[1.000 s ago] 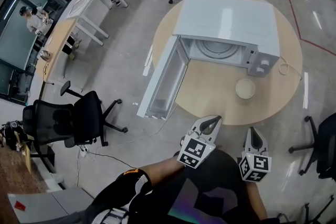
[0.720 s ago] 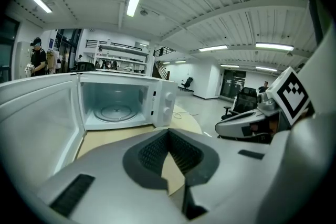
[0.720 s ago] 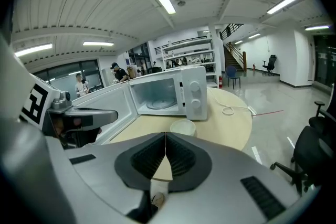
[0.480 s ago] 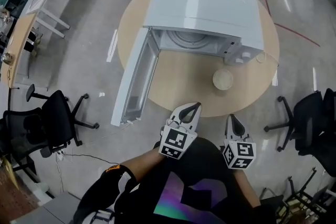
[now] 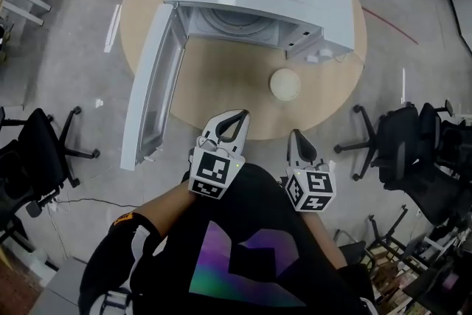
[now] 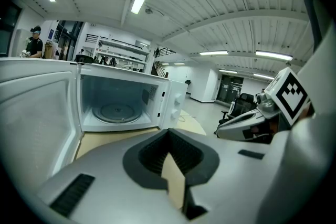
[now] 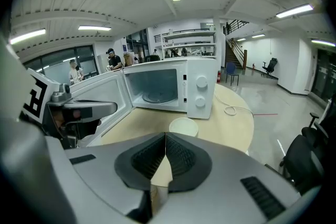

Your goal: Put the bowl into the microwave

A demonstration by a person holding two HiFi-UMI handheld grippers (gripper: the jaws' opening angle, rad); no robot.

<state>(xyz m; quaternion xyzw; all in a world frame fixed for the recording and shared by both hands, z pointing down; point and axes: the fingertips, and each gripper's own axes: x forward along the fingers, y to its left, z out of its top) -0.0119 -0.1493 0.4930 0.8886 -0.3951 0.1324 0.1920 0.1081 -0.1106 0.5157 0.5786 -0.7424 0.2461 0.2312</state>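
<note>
Approach step: your left gripper (image 5: 234, 119) and right gripper (image 5: 296, 138) are closed, empty; next, open the right around the bowl (image 5: 285, 83) rim.

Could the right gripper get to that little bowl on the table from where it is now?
Probably yes. The bowl sits alone on the table just ahead of the right gripper, with nothing between them. Its jaws are shut, so they would need to open first.
</note>
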